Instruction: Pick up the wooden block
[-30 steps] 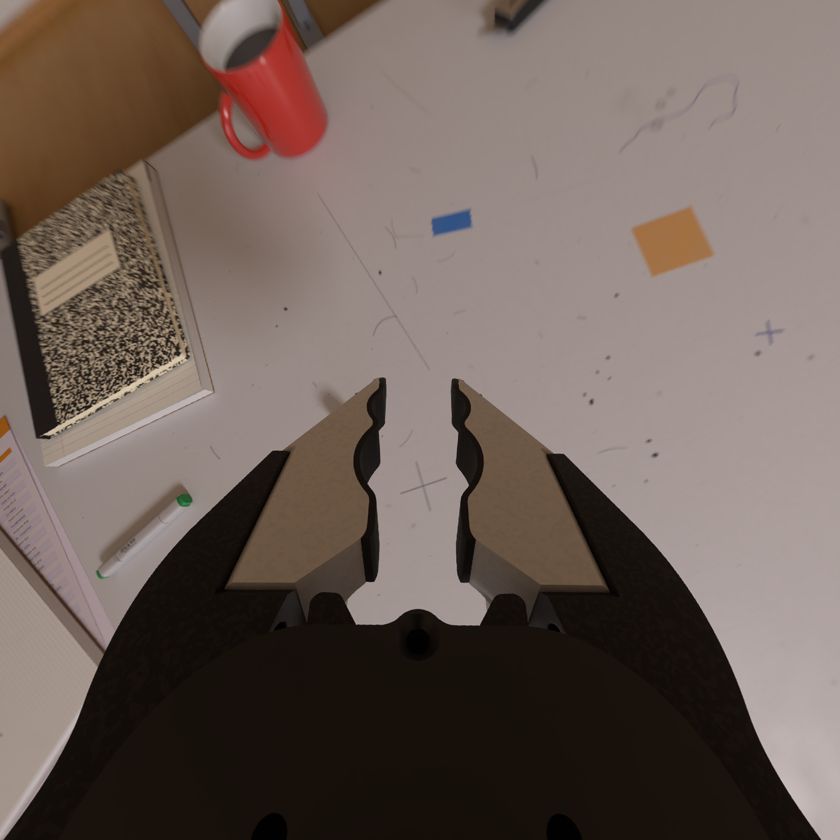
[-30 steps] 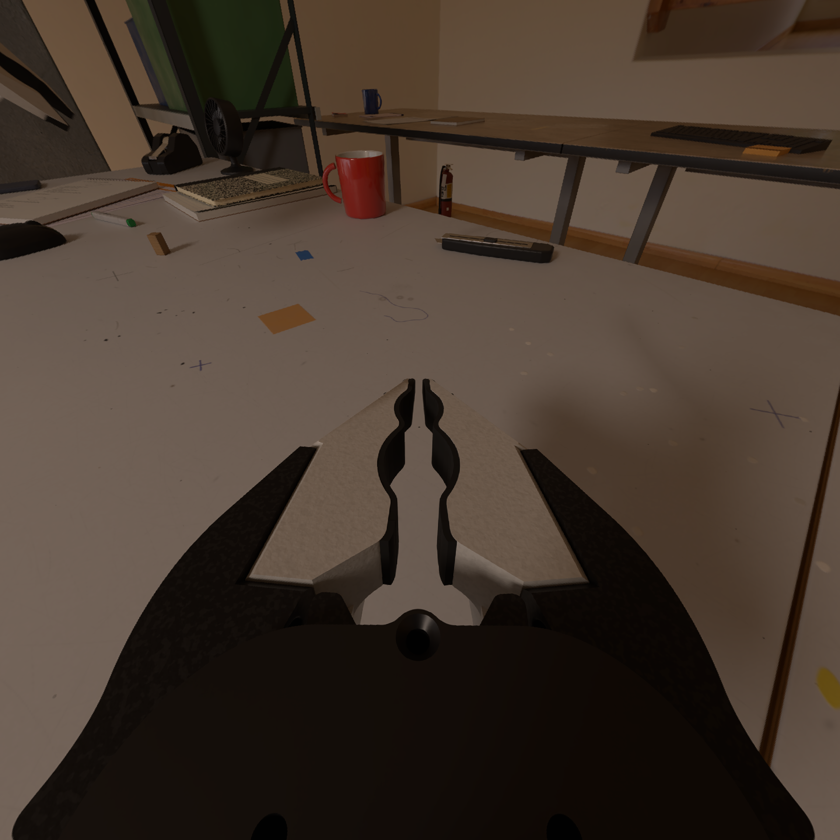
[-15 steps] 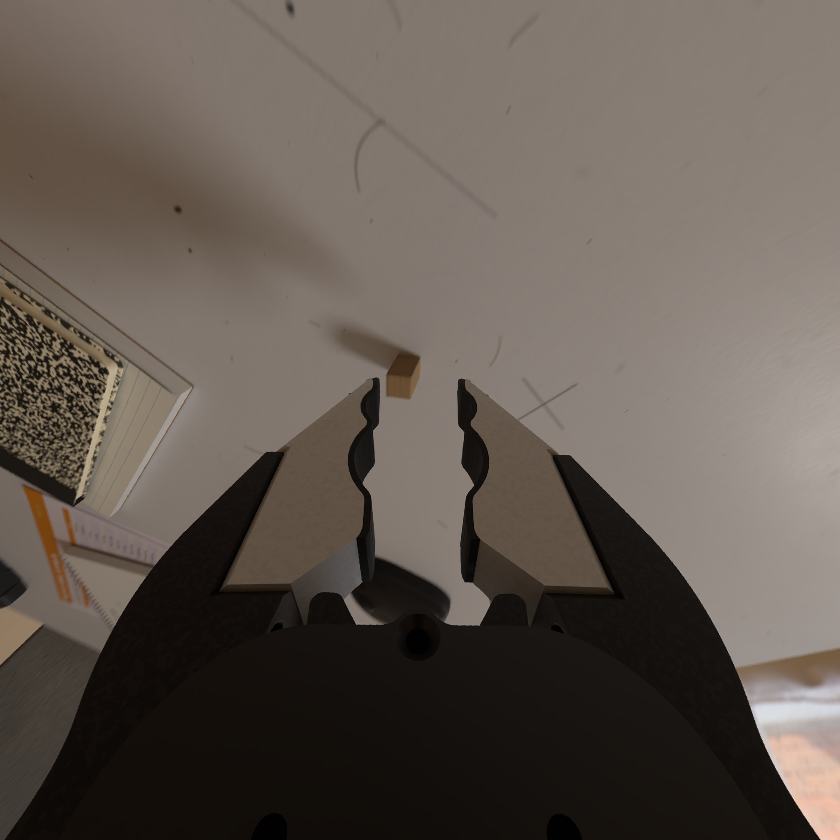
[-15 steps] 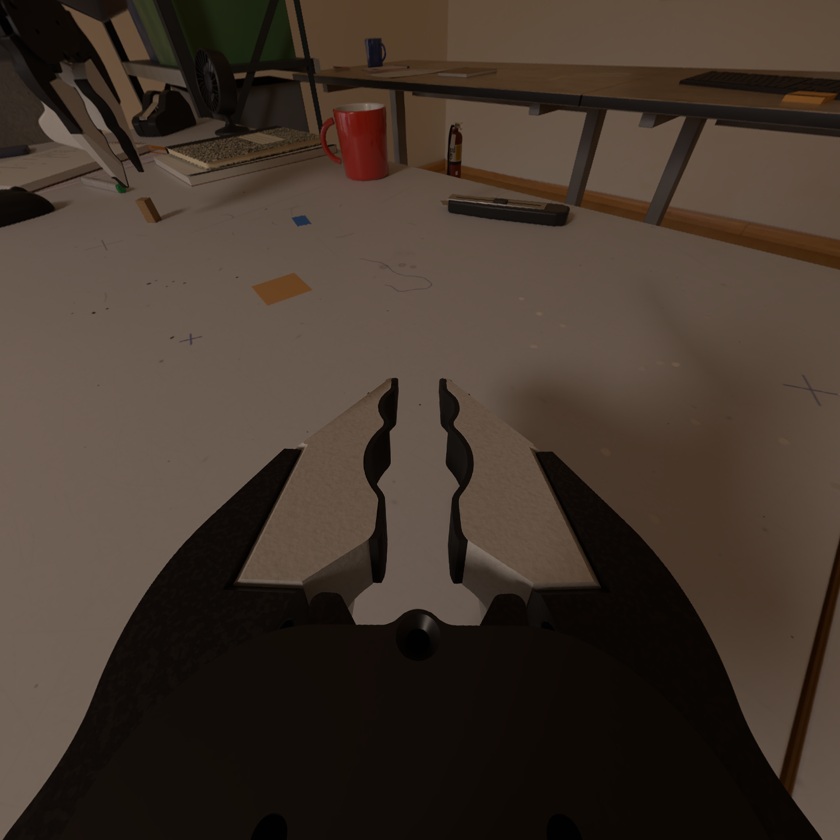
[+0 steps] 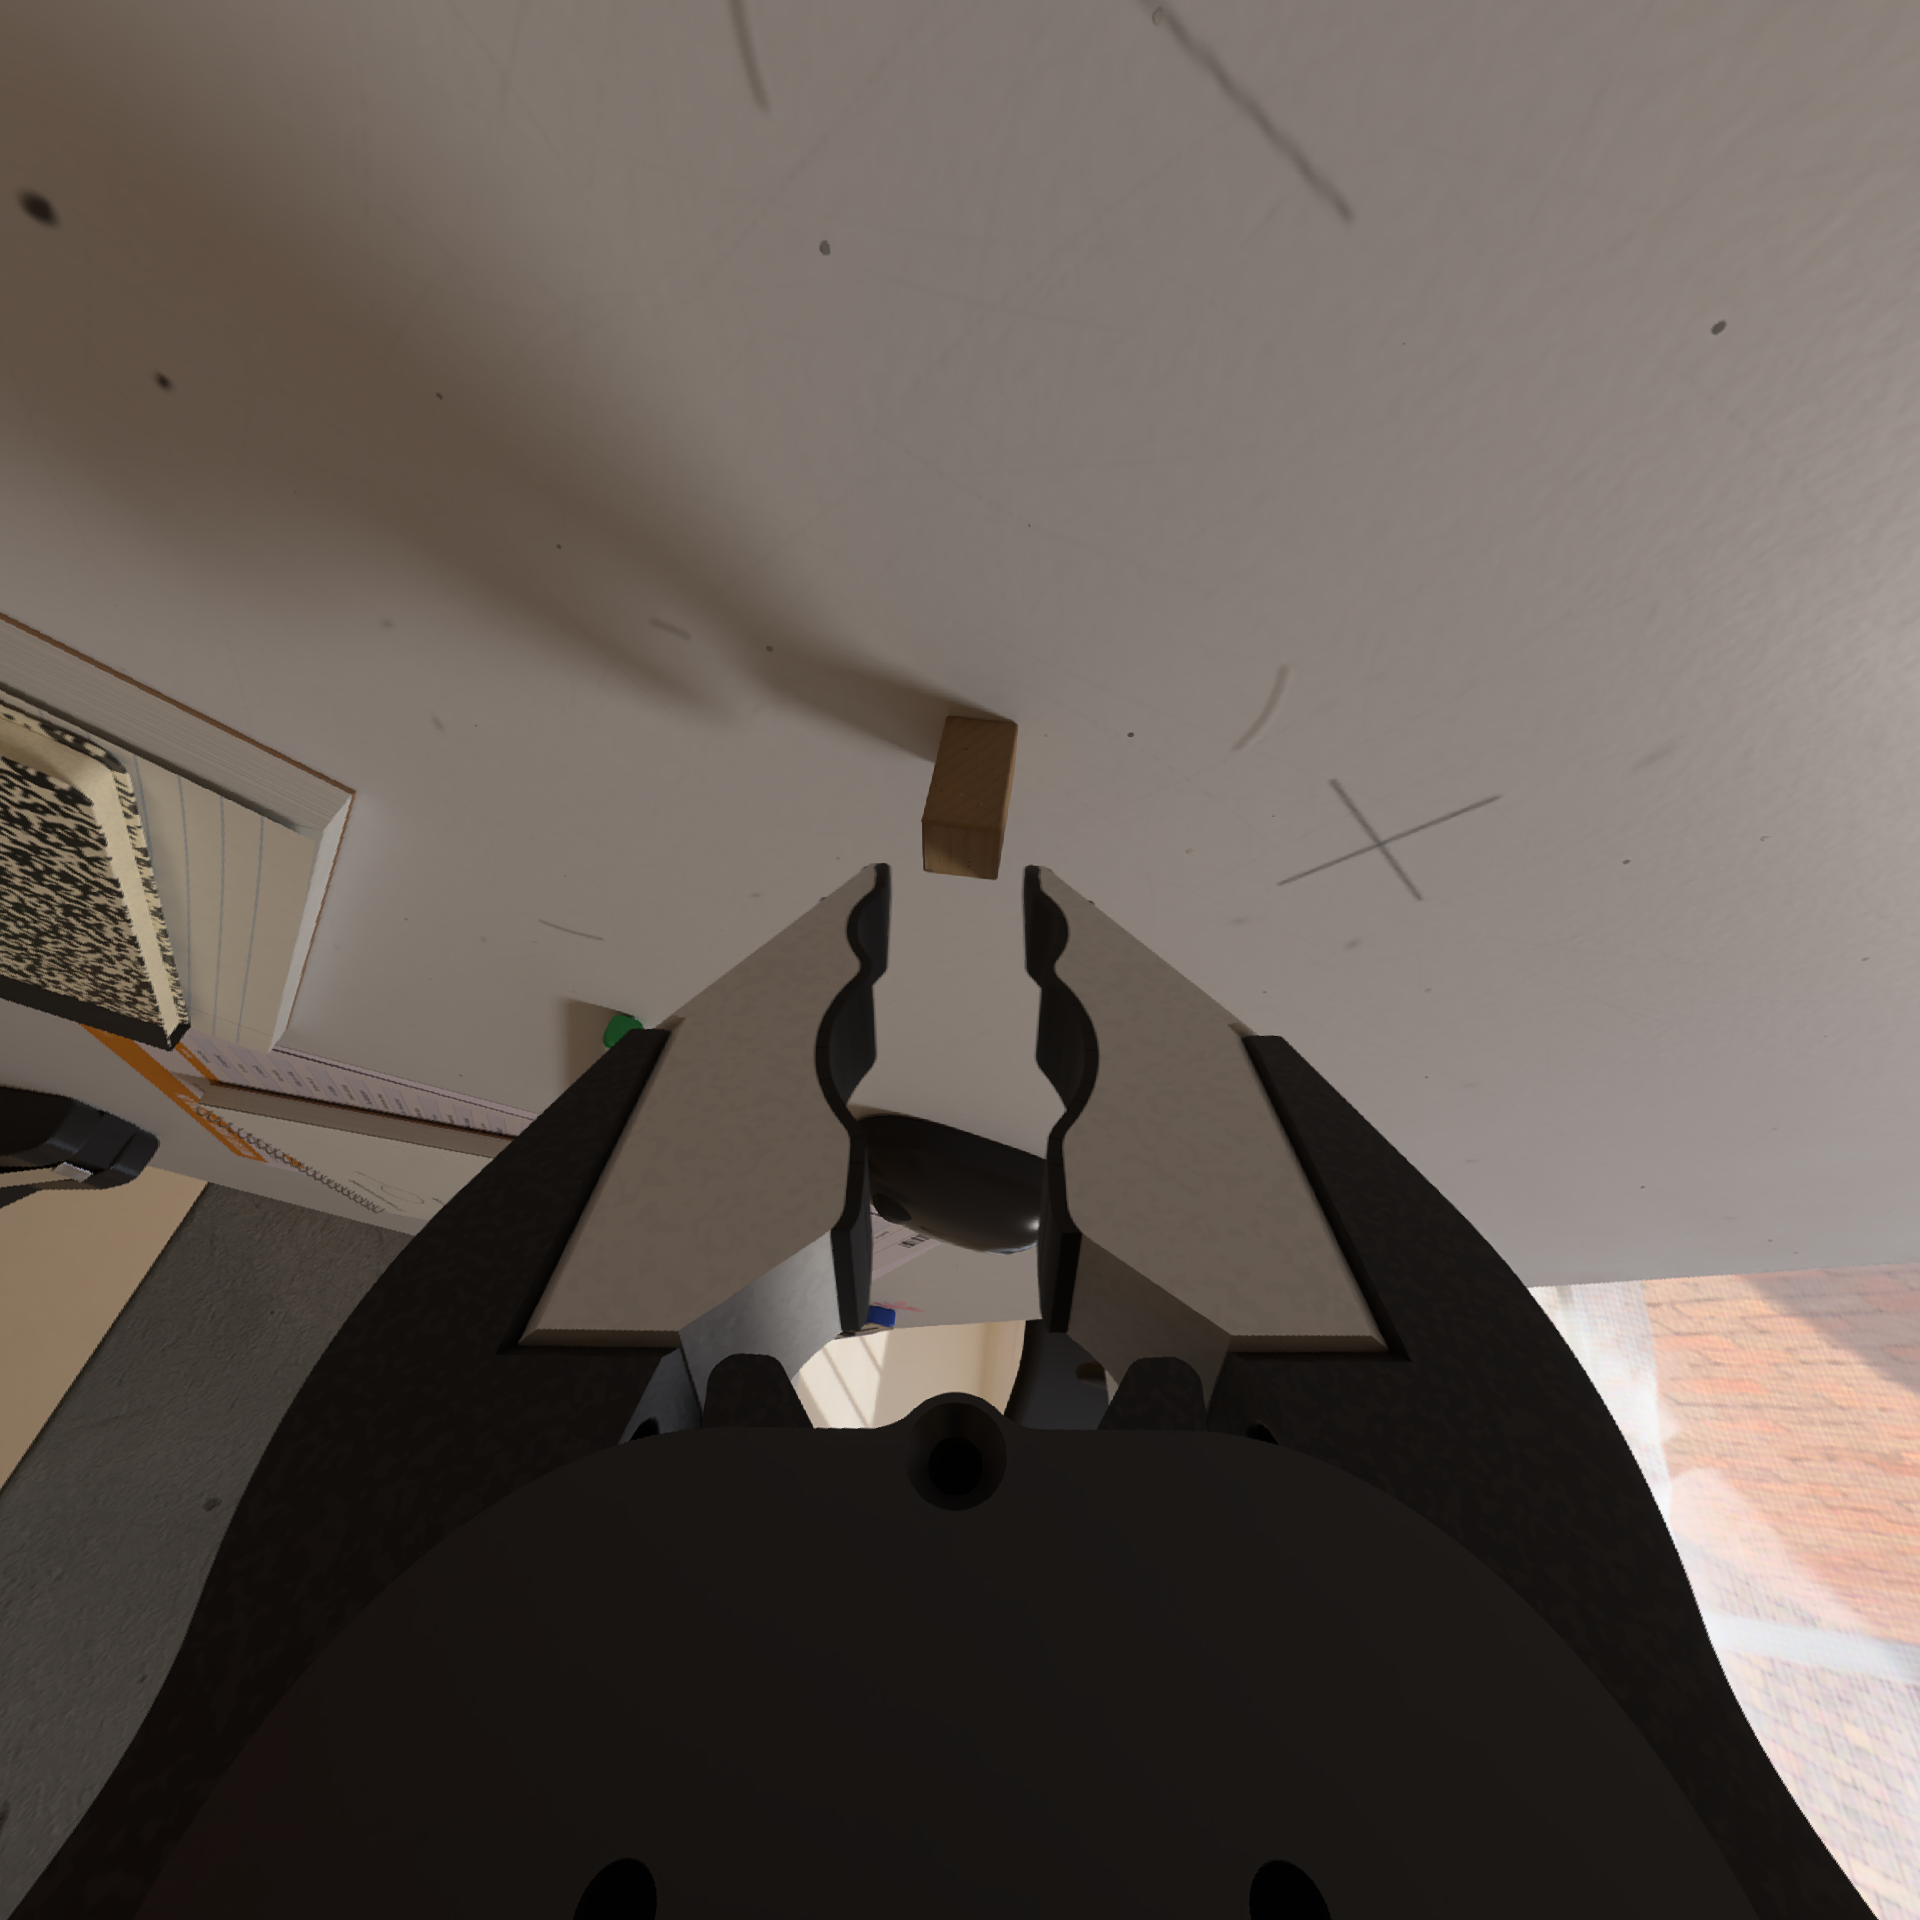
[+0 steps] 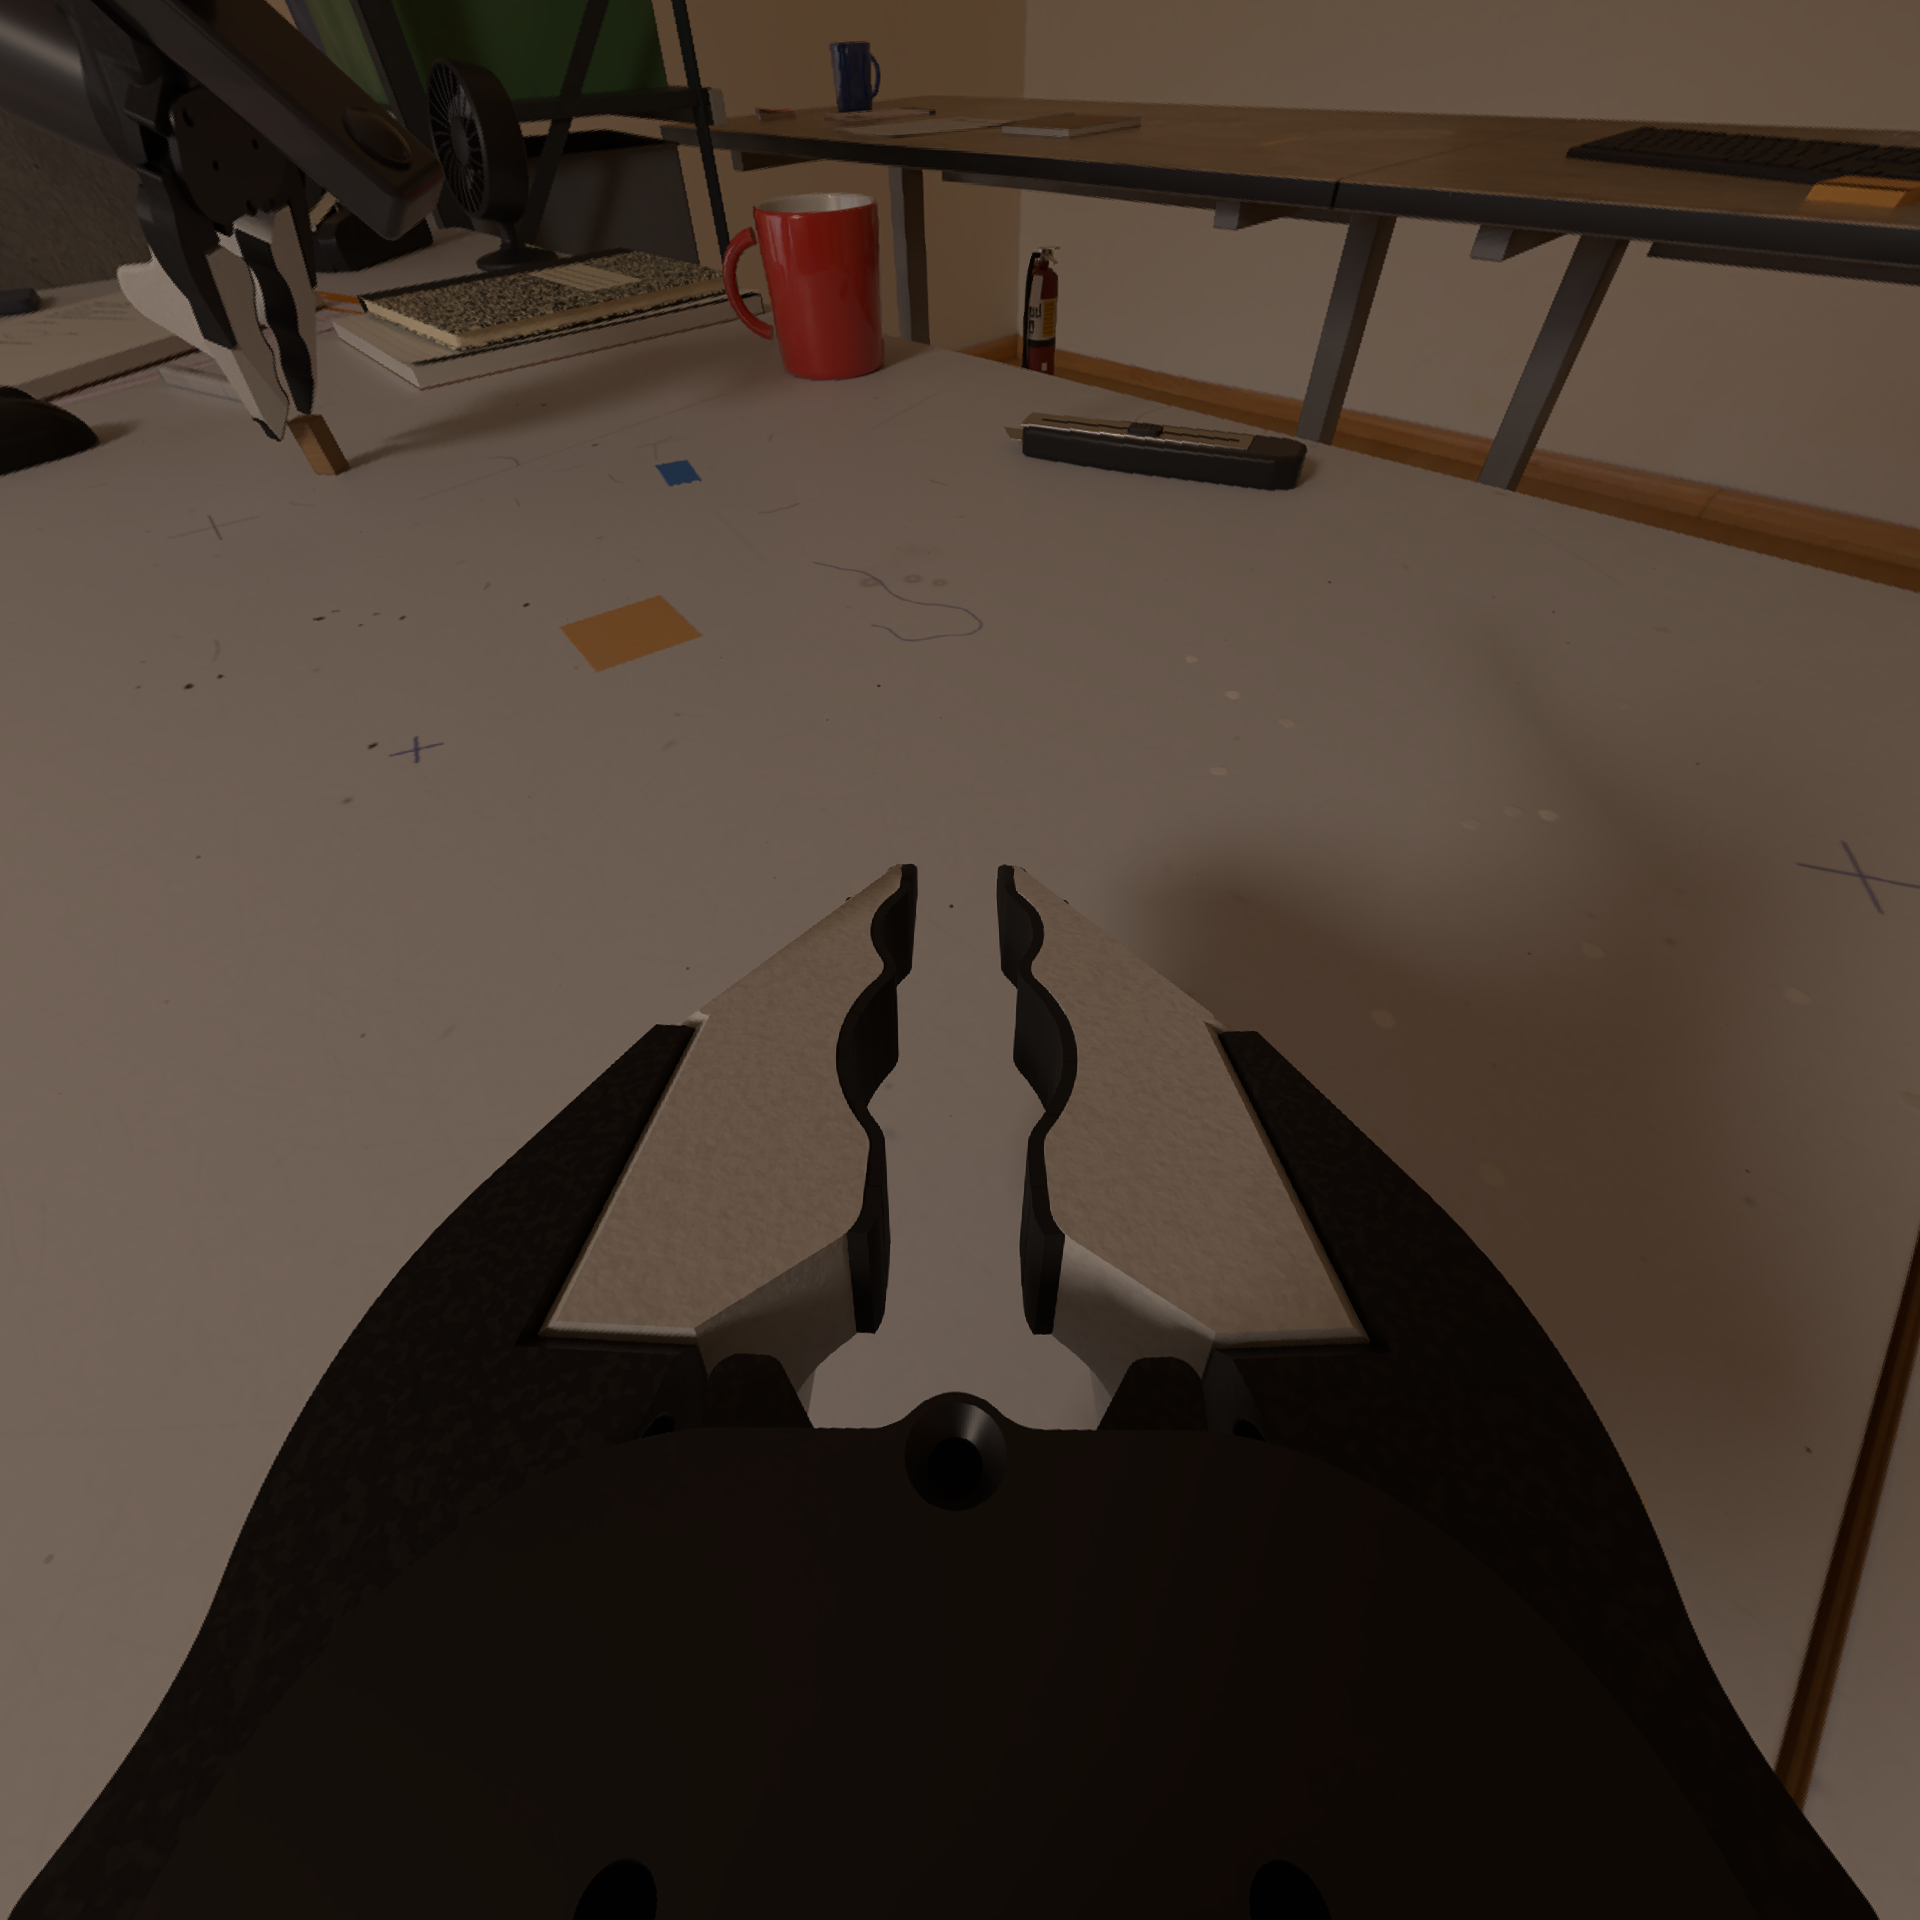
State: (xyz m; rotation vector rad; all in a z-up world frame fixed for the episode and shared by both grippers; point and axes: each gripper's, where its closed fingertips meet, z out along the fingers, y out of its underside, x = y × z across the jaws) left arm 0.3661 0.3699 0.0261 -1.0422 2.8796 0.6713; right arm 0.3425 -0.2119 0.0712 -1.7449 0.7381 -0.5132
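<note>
The right gripper [image 6: 956,878] hangs low over the pale worktop [image 6: 1299,727], its jaws parted by a narrow gap with nothing between them. Beyond it lie one orange square patch [image 6: 631,631] and one small blue patch [image 6: 678,474], amid pen crosses, scribbles and dark specks. Farther off, a black utility knife [image 6: 1162,450] lies flat near the far edge.

At the far left the left gripper [image 5: 956,873] points steeply down, jaws open, with its tips just short of the wooden block [image 5: 968,798], which stands on the worktop close to its fingertips [image 6: 272,400]; whether they touch it cannot be told. Nothing is held. A dark rounded object [image 5: 961,1184] shows between the fingers nearer the worktop's edge.

One red mug [image 6: 821,286] stands upright behind the block; its inside is not visible. Beside it one speckled composition notebook [image 6: 540,296] lies on one lined pad [image 6: 499,348], with a spiral-bound pad [image 5: 343,1122] and a green-capped marker [image 5: 621,1031] nearby.

In the room behind are a small fan [image 6: 473,156], a long desk [image 6: 1299,156] bearing one blue mug [image 6: 854,75], papers and a black keyboard [image 6: 1756,156], and a red fire extinguisher [image 6: 1039,312] by the skirting board.
</note>
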